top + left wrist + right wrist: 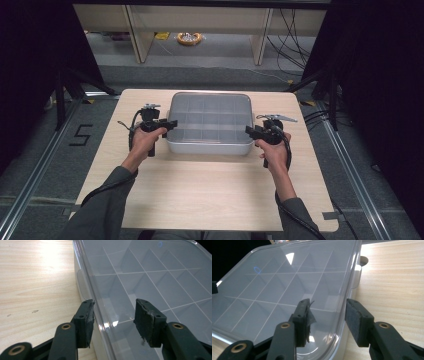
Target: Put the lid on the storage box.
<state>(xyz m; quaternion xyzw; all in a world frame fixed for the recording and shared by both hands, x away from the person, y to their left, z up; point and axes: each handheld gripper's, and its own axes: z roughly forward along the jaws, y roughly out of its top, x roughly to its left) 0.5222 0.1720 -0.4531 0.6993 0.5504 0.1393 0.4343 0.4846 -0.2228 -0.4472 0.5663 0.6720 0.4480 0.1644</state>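
From above, you have a clear lidded box [210, 122] with a grid of compartments sitting on the desk [200, 190], toward its far half and about centred between the sides. Your left claw [171, 123] is at the box's left edge near the front corner, and your right claw [248, 131] is at its right edge near the front corner, with one hand on each tool and both forearms coming in from the near side. In the left gripper view, your left claw [113, 315] straddles the rim of the box [150, 277]: one jaw stands outside the wall, close against the lid's edge, the other over the lid, with a clear gap between them, so the claw is open and grips nothing. The desk [35, 290] lies beside the box. In the right gripper view, your right claw [328, 315] straddles the opposite rim of the box [287, 282] in the same way, one jaw above the lid, the other outside over the desk [394, 285]; its jaws stand apart too, with neither pad pressing on the plastic.
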